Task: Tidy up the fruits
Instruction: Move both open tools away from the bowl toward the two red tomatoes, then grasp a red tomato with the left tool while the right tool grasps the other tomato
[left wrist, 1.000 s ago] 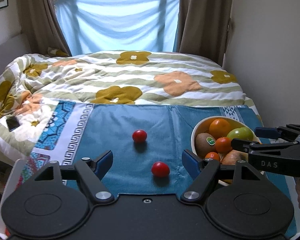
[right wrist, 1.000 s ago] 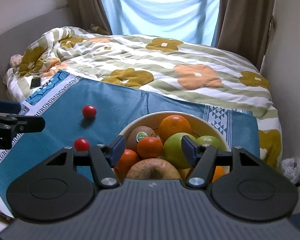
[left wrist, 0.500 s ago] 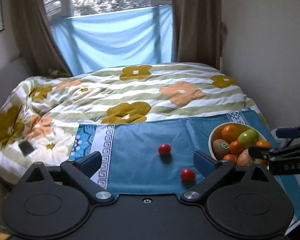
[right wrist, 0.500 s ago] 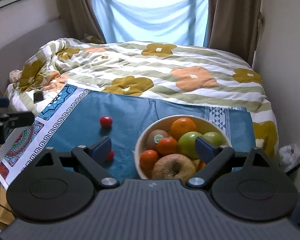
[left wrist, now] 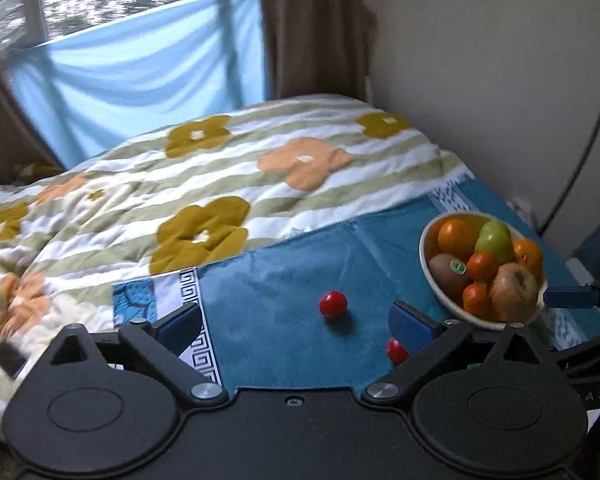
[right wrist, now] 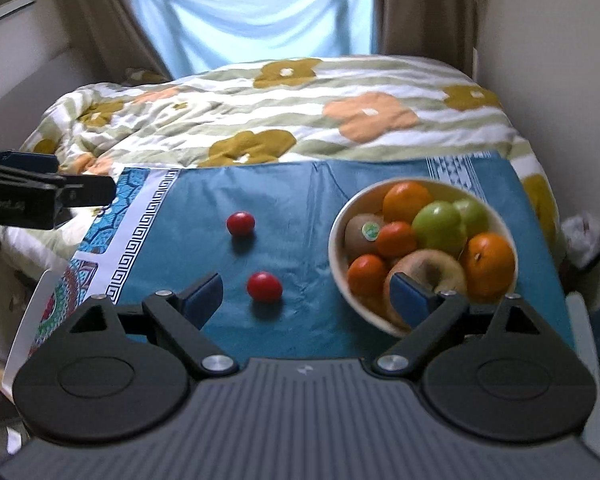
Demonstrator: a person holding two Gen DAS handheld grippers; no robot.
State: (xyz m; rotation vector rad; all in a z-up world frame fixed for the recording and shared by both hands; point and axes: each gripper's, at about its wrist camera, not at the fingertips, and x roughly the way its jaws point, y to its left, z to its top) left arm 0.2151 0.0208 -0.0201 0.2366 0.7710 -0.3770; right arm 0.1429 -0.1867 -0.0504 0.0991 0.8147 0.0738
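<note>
We hold both grippers above the blue cloth point(right wrist: 300, 200) at the foot of the bed point(right wrist: 300, 120). Left gripper point(left wrist: 296, 326): jaws have just been opening, now wide apart, nothing between them. Right gripper point(right wrist: 308, 292): the same, spread wide and empty. Two tomatoes lie loose on the cloth, the far tomato point(right wrist: 241, 223) mid-frame, the near tomato point(right wrist: 264, 287) lower centre. The fruit bowl point(right wrist: 336, 240) sits right of centre, heaped with oranges, green apples and a kiwi.

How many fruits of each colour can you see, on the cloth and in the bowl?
Small red round fruits on the blue cloth: 2
Orange citrus in the white bowl: 4
Green apples: 2
Brown kiwi: 1
Yellow-red apple: 1
Total: 10
</note>
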